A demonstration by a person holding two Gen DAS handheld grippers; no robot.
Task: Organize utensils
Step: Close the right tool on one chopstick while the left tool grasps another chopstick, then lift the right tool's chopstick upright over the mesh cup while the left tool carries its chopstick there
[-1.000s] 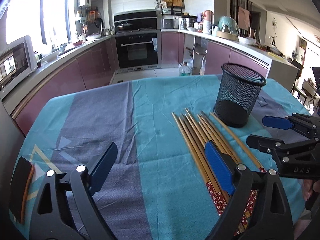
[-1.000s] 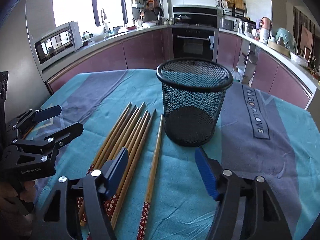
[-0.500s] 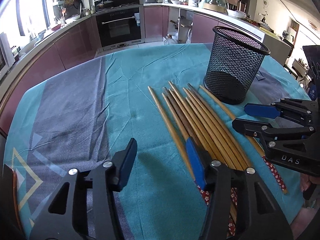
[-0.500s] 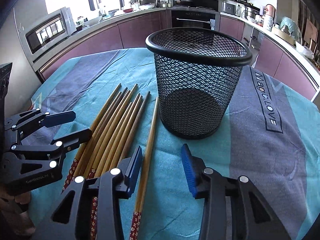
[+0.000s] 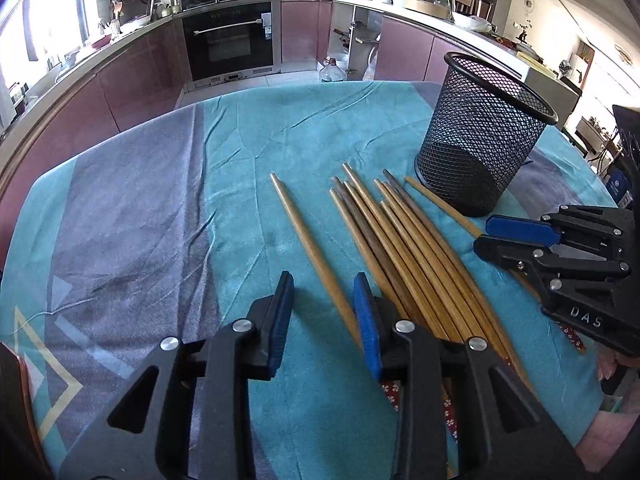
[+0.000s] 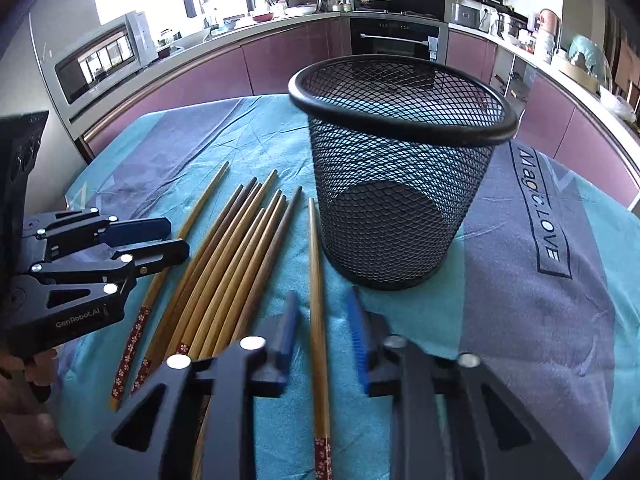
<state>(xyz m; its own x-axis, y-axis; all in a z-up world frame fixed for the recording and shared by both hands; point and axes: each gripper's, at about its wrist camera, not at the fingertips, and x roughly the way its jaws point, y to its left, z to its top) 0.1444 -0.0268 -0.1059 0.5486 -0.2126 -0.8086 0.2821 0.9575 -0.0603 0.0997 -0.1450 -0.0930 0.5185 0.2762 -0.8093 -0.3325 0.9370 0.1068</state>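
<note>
A single chopstick (image 5: 310,249) is being straddled by the parted jaws of the left tool (image 5: 323,309), its shaft lying on the table (image 5: 240,128) apart from the bundle of chopsticks (image 5: 404,248) just right of that tool. Another lone chopstick (image 6: 317,280) is being bracketed, untouched, by the narrowly open right tool (image 6: 322,330). Just ahead and right of it, the mesh cup (image 6: 400,168) is being left upright.

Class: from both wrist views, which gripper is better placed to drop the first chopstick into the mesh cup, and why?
Probably the right gripper: its open fingers straddle the lone chopstick lying right beside the mesh cup. The left gripper straddles the outermost chopstick, with the bundle between it and the cup.
</note>
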